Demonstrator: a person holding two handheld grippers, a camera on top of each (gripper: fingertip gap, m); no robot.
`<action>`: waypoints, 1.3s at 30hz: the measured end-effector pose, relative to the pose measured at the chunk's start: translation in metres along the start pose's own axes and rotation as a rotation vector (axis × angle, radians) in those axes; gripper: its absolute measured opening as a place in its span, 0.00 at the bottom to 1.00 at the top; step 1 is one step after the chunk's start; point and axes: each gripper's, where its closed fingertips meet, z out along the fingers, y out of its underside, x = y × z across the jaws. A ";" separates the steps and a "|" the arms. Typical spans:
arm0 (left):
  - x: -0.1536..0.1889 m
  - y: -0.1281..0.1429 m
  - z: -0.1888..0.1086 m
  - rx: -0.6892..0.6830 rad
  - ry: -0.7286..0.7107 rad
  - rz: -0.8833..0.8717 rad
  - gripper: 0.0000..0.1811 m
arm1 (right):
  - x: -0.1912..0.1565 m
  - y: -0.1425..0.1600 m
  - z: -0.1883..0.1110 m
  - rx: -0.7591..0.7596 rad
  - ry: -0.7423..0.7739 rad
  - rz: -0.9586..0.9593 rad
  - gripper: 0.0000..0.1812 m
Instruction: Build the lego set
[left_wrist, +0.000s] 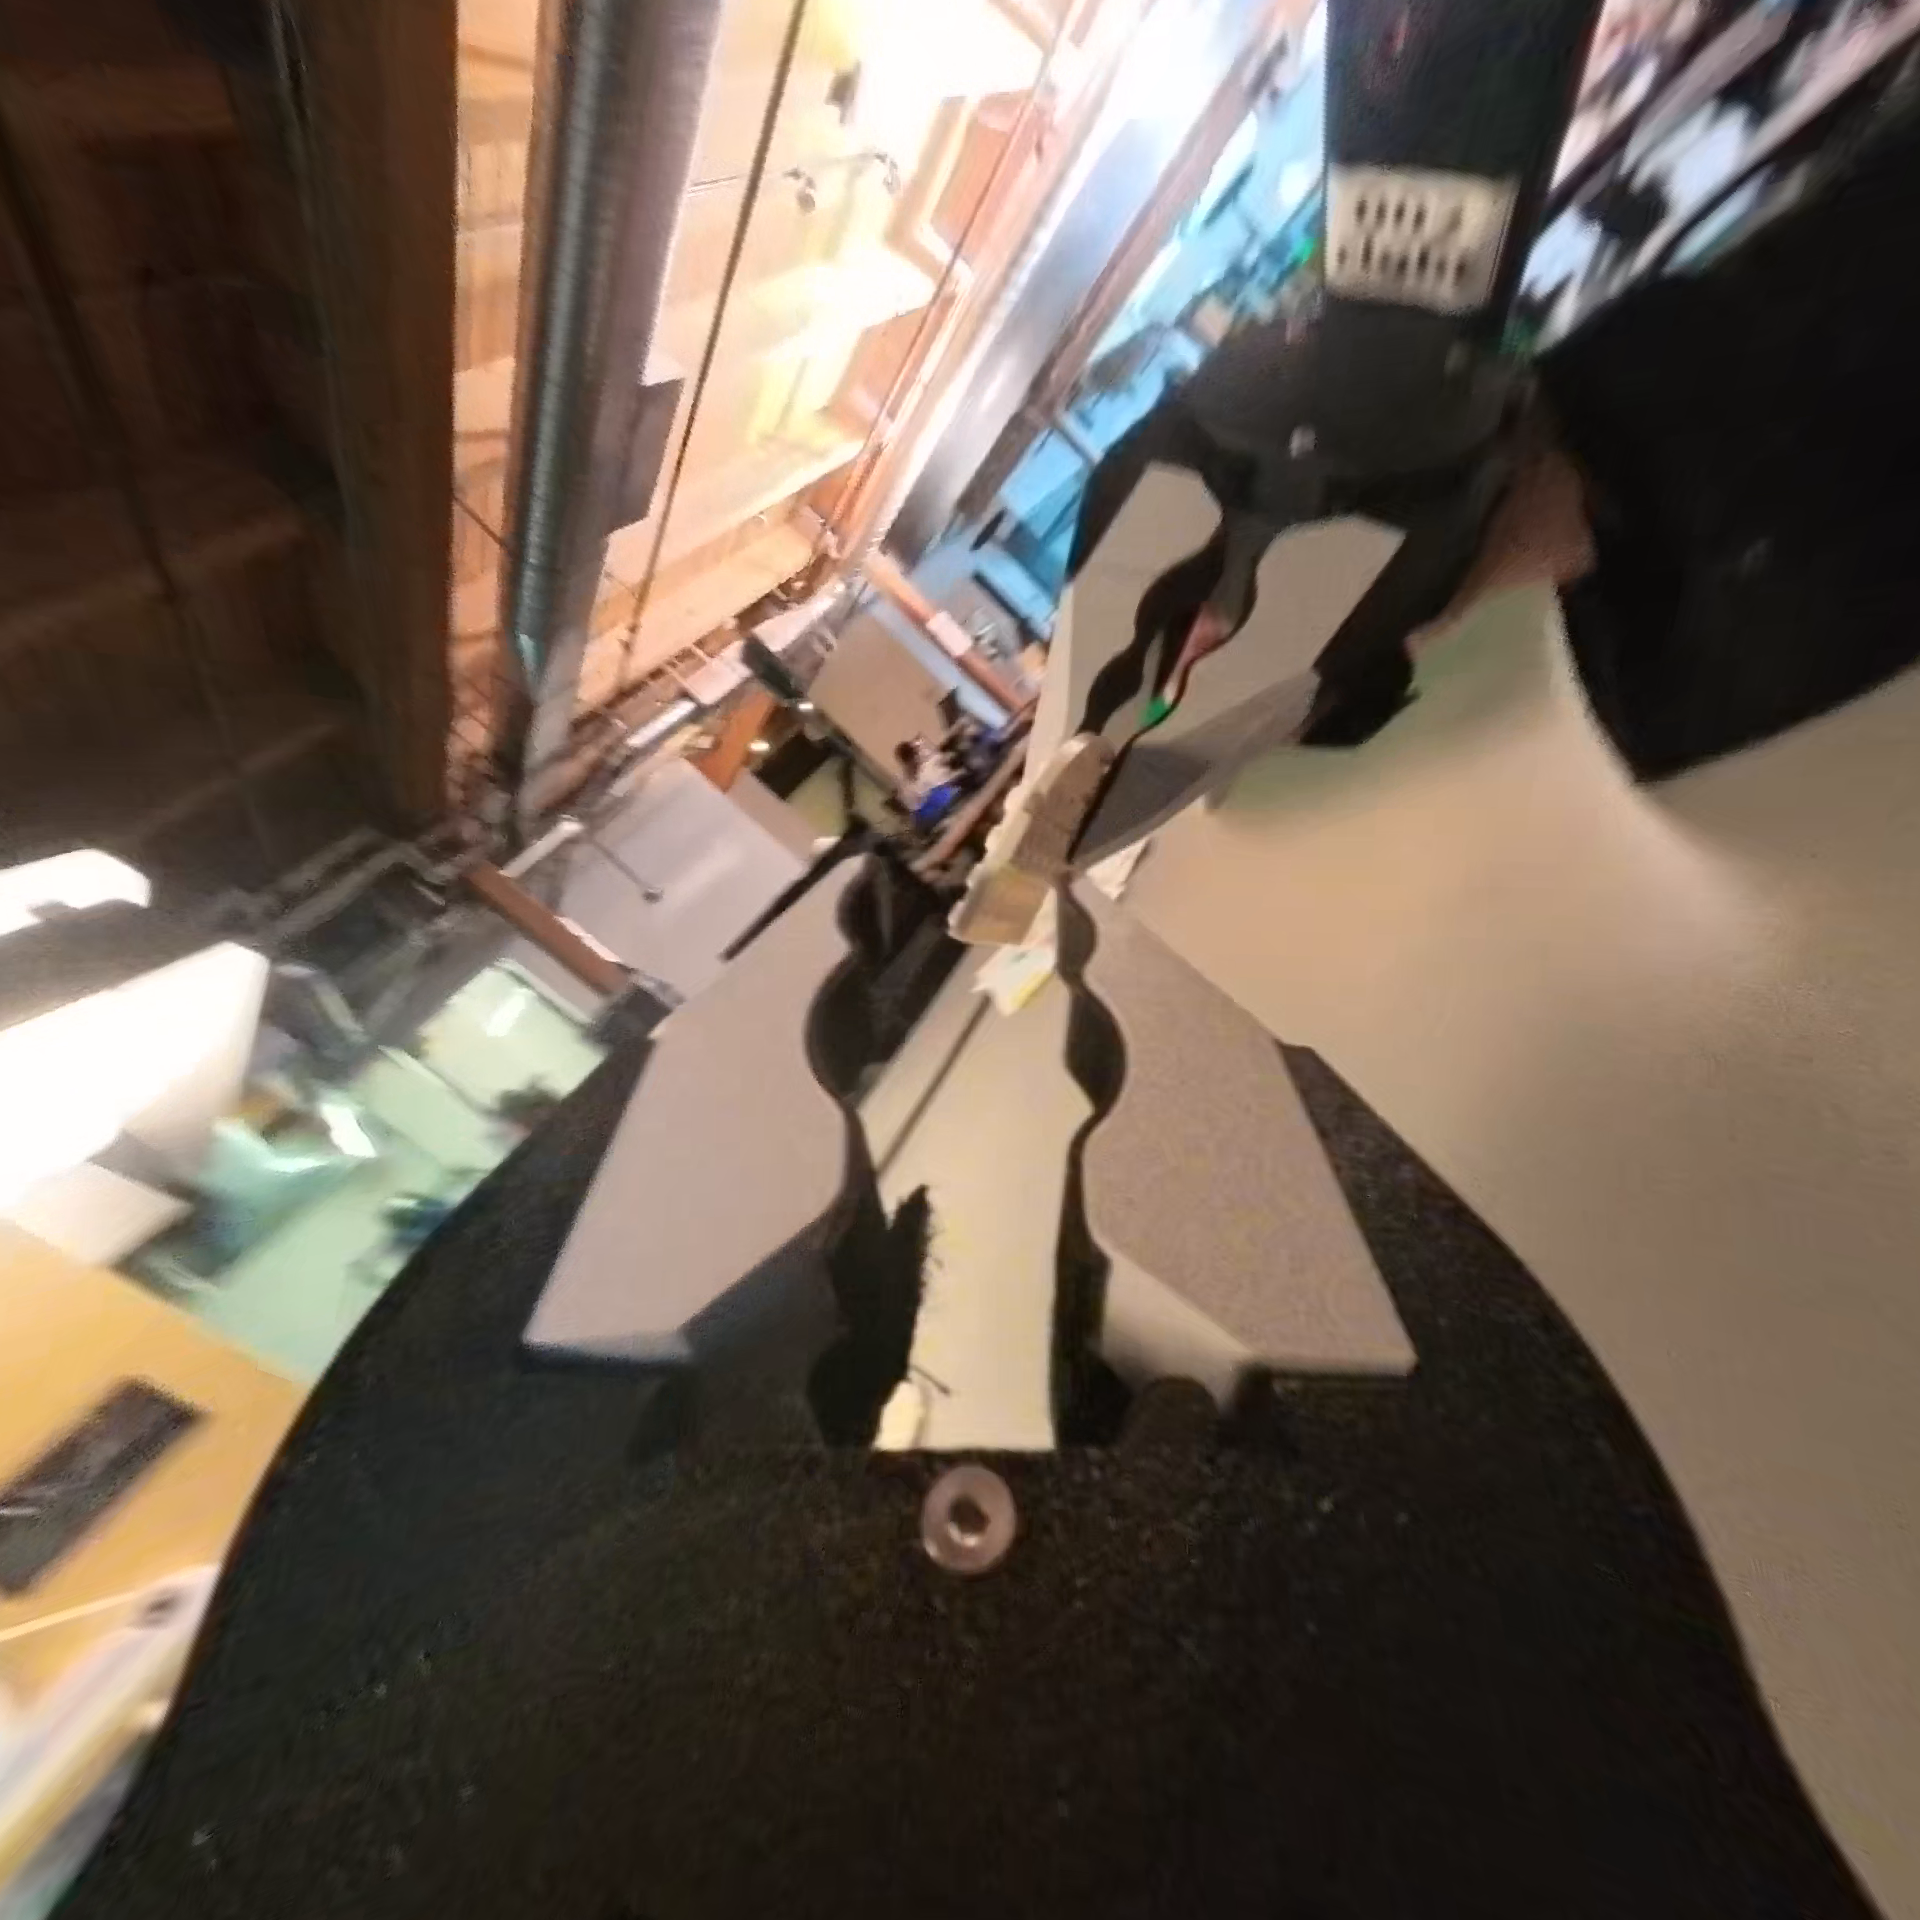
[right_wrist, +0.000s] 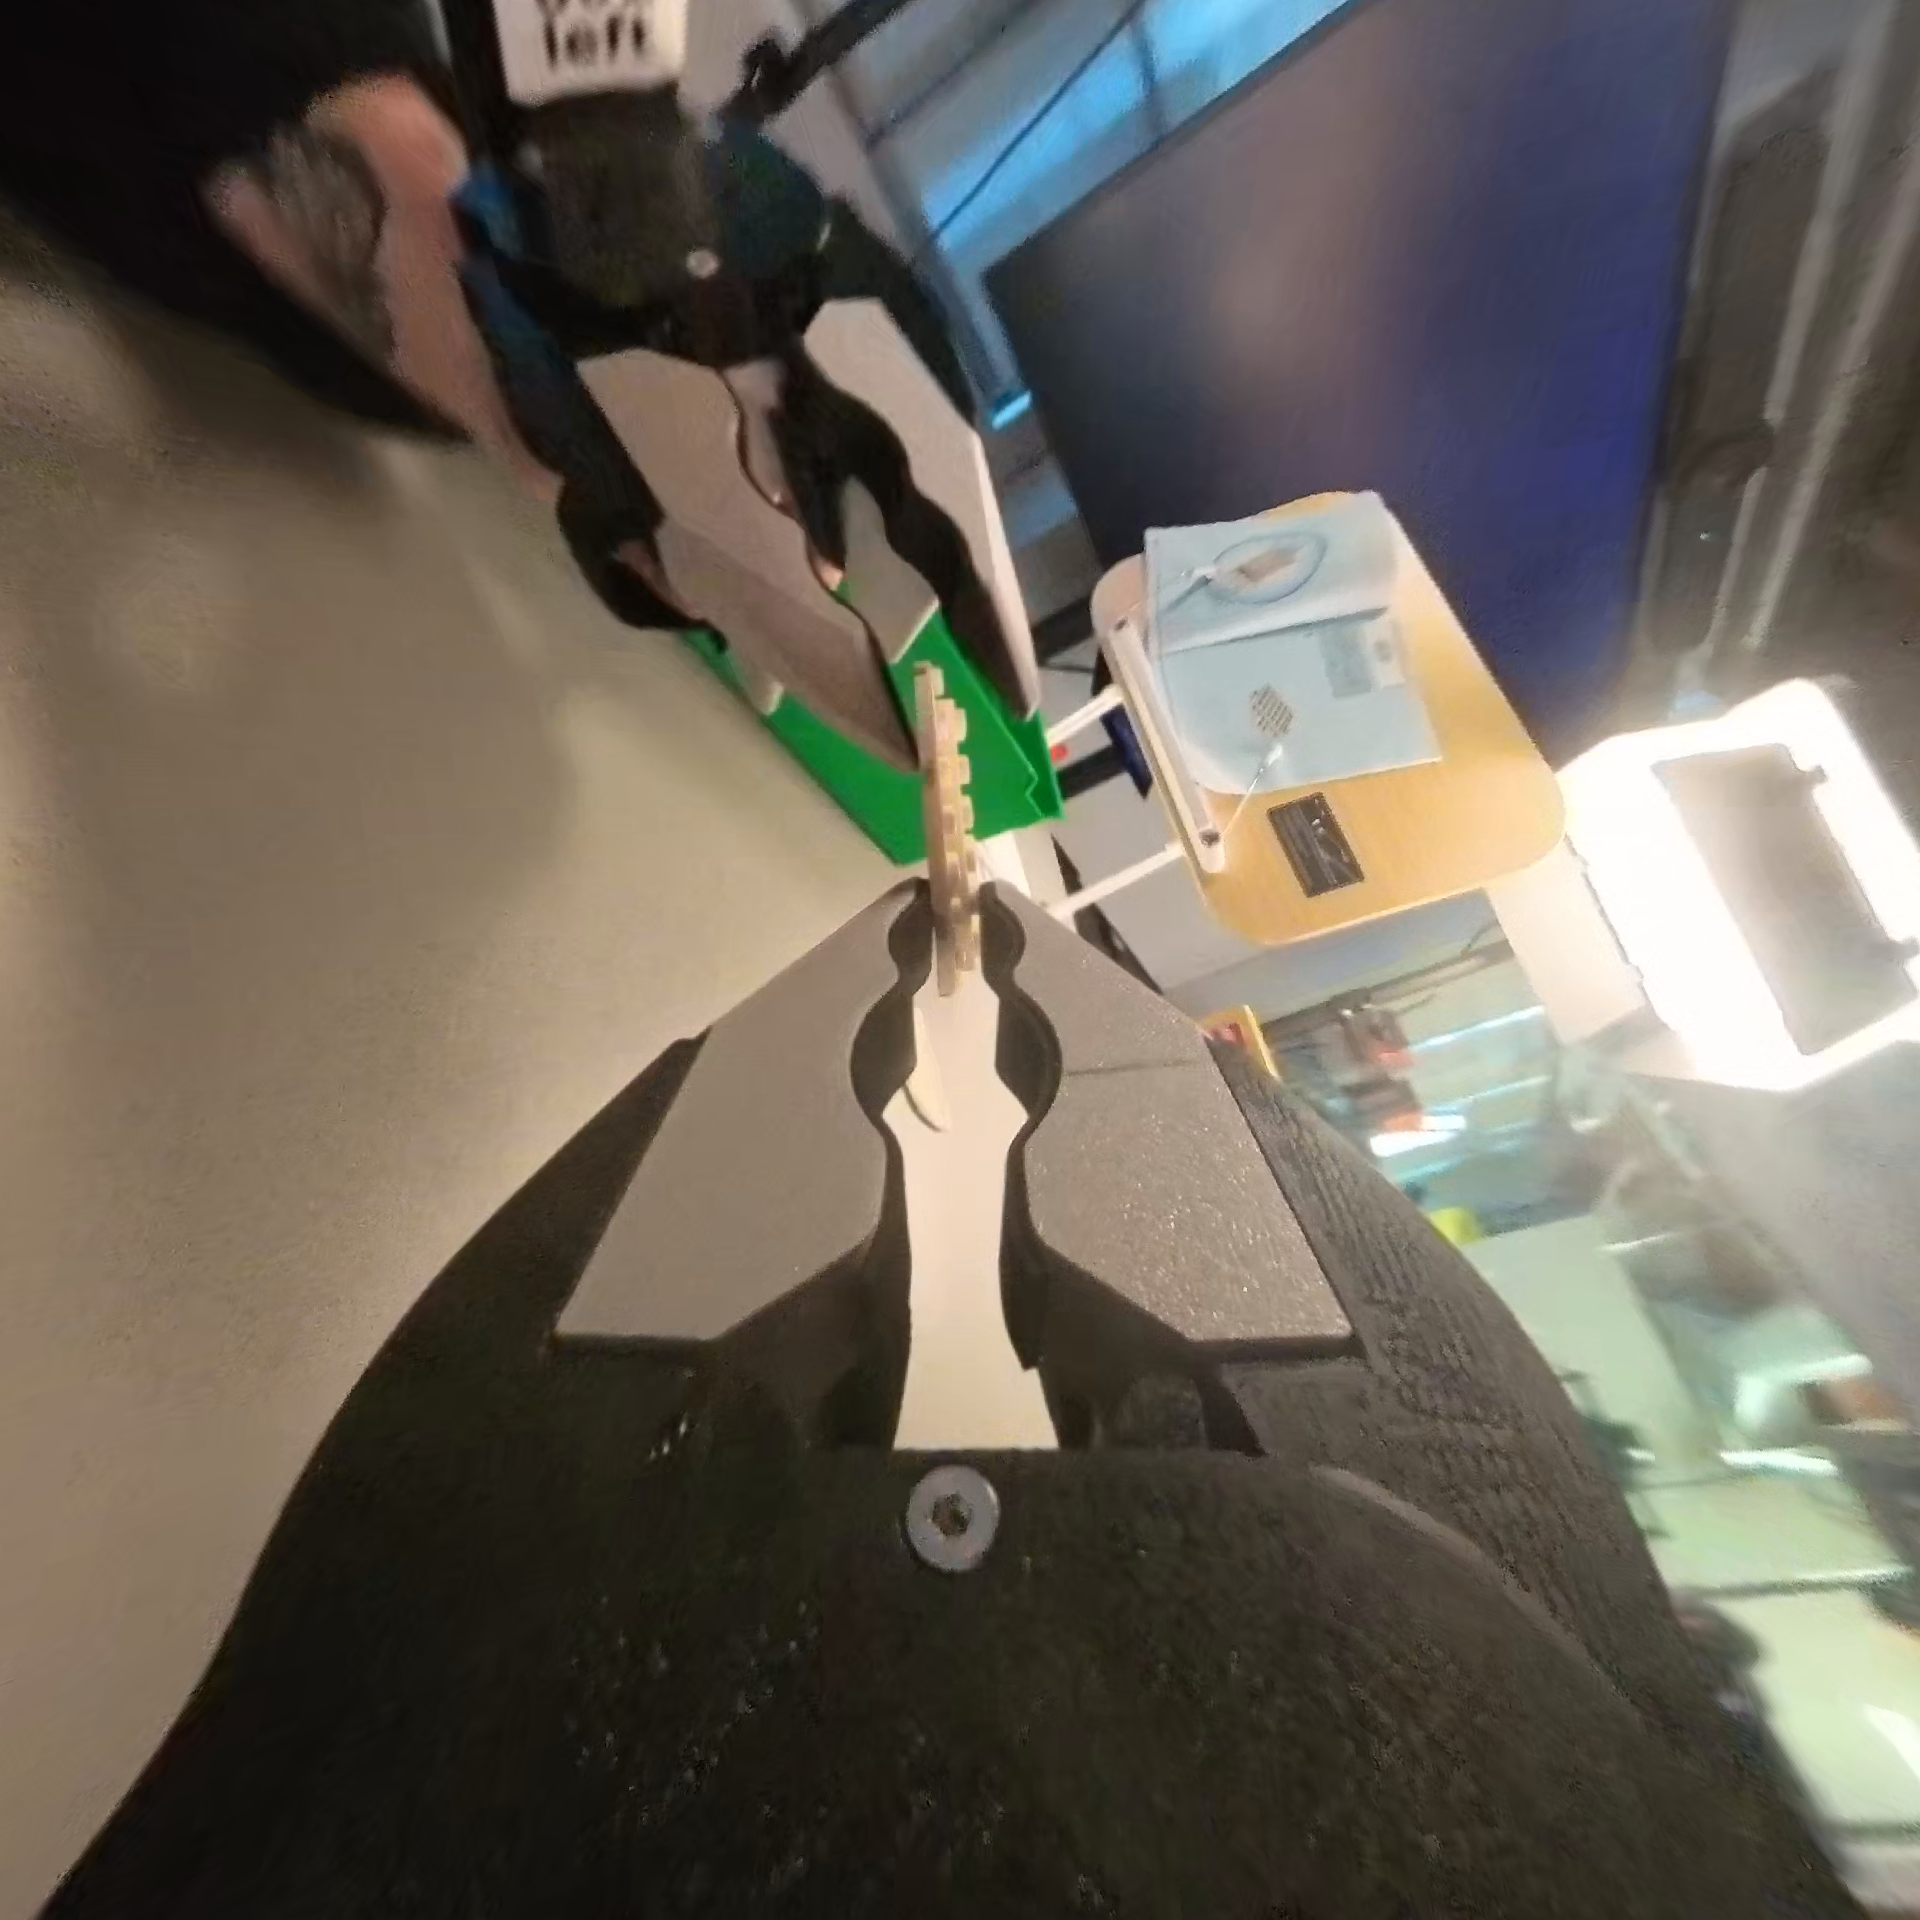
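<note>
A tan lego plate (right_wrist: 943, 821) stands edge-on, studs to the right, pinched at its near end by my right gripper (right_wrist: 954, 904), which is shut on it. A small white piece (right_wrist: 932, 1081) hangs from the plate between the right fingers. My left gripper (right_wrist: 951, 707) faces it from the far side with jaws apart. The plate's far end lies between its tips, close to one finger. In the left wrist view the plate (left_wrist: 1060, 810) sits at the tip of my left gripper (left_wrist: 951, 940), held by the right gripper (left_wrist: 1086, 800) coming from above. Both are lifted off the table.
A green tray (right_wrist: 977, 769) lies on the pale table (right_wrist: 312, 831) behind the plate. A person's hand (right_wrist: 343, 239) holds the left gripper. A small wooden table with blue sheets (right_wrist: 1330, 727) and a dark screen (right_wrist: 1403, 312) stand beyond the edge. Only a small space, under 4 cm, lies between the two pairs of fingers.
</note>
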 end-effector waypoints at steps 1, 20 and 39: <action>0.000 0.000 0.000 0.010 0.028 -0.089 0.15 | 0.004 0.002 -0.001 0.024 0.000 0.098 0.04; 0.008 0.015 0.013 0.029 0.204 -0.844 0.02 | 0.008 -0.003 0.005 0.385 -0.290 1.092 0.04; -0.012 0.093 0.004 -0.499 -0.071 -0.052 0.01 | 0.064 0.071 -0.040 0.164 0.324 0.836 0.14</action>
